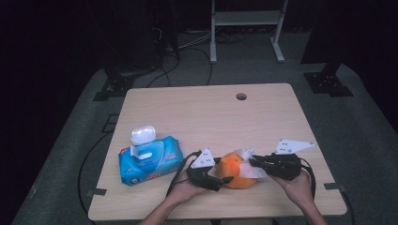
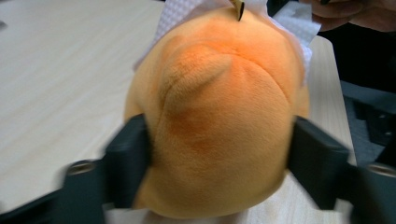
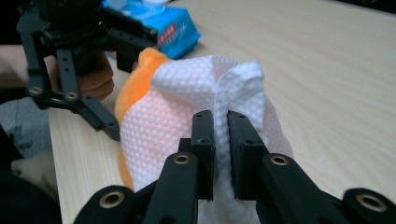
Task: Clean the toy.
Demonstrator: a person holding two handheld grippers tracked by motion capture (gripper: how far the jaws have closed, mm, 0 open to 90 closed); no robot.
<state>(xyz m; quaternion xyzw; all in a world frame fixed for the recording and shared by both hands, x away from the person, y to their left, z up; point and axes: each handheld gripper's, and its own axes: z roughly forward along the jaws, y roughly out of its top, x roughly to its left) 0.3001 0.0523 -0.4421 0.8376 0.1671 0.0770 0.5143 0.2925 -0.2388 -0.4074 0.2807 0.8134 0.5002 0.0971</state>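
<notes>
An orange plush toy (image 1: pixel 237 172) lies near the table's front edge, between my two grippers. My left gripper (image 1: pixel 221 175) comes at it from the left, and both pads dent the plush (image 2: pixel 215 116) at its sides. A white embossed wipe (image 1: pixel 247 157) is draped over the toy's right side. My right gripper (image 1: pixel 254 162) is shut on a pinched fold of this wipe (image 3: pixel 187 121), with its jaws (image 3: pixel 221 135) nearly together. The toy's orange fur (image 3: pixel 135 79) peeks out left of the wipe, where the left gripper's fingers (image 3: pixel 100 119) reach it.
A blue pack of wet wipes (image 1: pixel 149 161) lies at the front left with its white lid (image 1: pixel 143 135) flipped open. The wooden table (image 1: pixel 211 112) has a cable hole (image 1: pixel 241 96) near its far edge. Cables and stand legs lie on the floor beyond.
</notes>
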